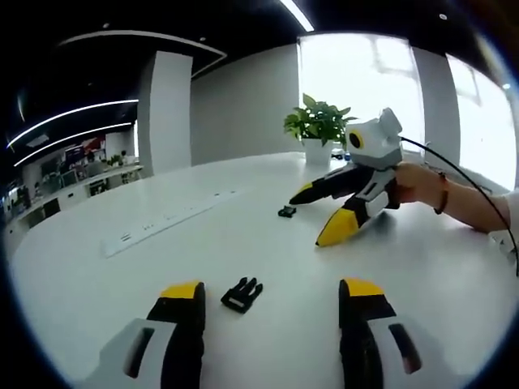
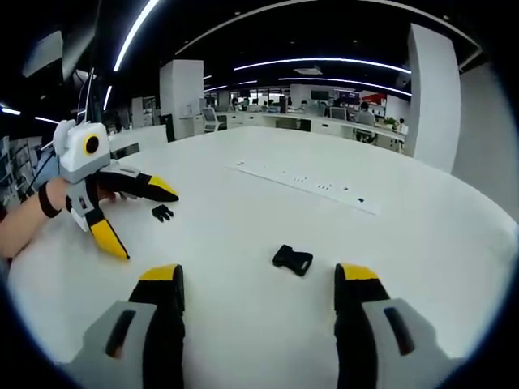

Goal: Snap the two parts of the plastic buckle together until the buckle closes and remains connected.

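Note:
Two black buckle parts lie apart on the white table [image 1: 243, 243]. The pronged part [image 1: 242, 293] rests just ahead of my left gripper [image 1: 272, 289], whose yellow-tipped jaws stand wide open with nothing between them. The socket part [image 2: 293, 259] lies just in front of my right gripper [image 2: 259, 273], also open and holding nothing. In the left gripper view the right gripper [image 1: 306, 220] faces me, held by a hand, with the socket part [image 1: 286, 211] near its tips. In the right gripper view the left gripper [image 2: 148, 224] stands open beside the pronged part [image 2: 162, 212].
A long white power strip [image 1: 170, 220] [image 2: 304, 185] lies across the table's middle. A potted plant [image 1: 318, 126] stands at the table's far edge by the window. A person's hand and wrist [image 1: 434, 188] hold the right gripper. Office desks and a pillar [image 2: 434, 97] lie beyond the table.

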Demonstrator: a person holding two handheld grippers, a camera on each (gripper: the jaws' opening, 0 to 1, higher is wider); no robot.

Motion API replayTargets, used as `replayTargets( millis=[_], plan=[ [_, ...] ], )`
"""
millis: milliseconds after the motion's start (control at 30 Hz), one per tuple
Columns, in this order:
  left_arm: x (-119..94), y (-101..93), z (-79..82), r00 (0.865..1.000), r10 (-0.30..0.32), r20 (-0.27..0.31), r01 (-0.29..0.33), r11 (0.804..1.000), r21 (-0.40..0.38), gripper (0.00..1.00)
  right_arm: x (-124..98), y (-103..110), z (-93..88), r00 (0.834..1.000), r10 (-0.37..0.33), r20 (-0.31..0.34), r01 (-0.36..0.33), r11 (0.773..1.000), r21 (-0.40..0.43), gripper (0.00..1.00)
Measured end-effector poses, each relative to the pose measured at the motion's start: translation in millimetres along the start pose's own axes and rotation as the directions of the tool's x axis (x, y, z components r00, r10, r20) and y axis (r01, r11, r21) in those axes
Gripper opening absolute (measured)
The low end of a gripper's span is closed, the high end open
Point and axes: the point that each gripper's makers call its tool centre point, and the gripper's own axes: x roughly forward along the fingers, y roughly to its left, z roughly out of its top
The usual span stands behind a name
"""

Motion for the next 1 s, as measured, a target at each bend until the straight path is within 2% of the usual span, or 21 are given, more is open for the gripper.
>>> replayTargets(
  millis=[133,267,500,667,767,1000],
  plan=[
    [1,1.5,0.0,1.000,-0.010,-0.002,0.010,1.000,0.003,0.58,0,1,0.2,1.000,0.002,-0.002,-0.002,1.000,-0.002,0.75],
    [3,3.9,0.2,1.000,-0.010,-0.008,0.010,1.000,0.002,0.56,-1,2,0.8,1.000,0.003,-0.007,-0.003,1.000,-0.006,0.75],
    [4,9.0,2.6,1.000,-0.005,-0.010,0.005,1.000,0.001,0.47,-1,1,2.0,1.000,0.001,-0.005,-0.001,1.000,-0.005,0.75],
    [0,5.9,-1.5,1.000,-0.015,-0.015,0.015,1.000,0.009,0.35,-1,2,3.2,1.000,0.005,-0.004,-0.005,1.000,-0.005,0.75],
    [-4,10.4,0.4,1.000,-0.008,-0.007,0.009,1.000,0.005,0.30,-1,3,4.9,1.000,0.007,-0.002,-0.007,1.000,-0.005,0.75],
    [-8,11.7,1.5,1.000,-0.001,-0.004,0.001,1.000,0.006,0.25,-1,3,5.7,1.000,0.006,0.000,-0.006,1.000,-0.005,0.75]
  ],
)
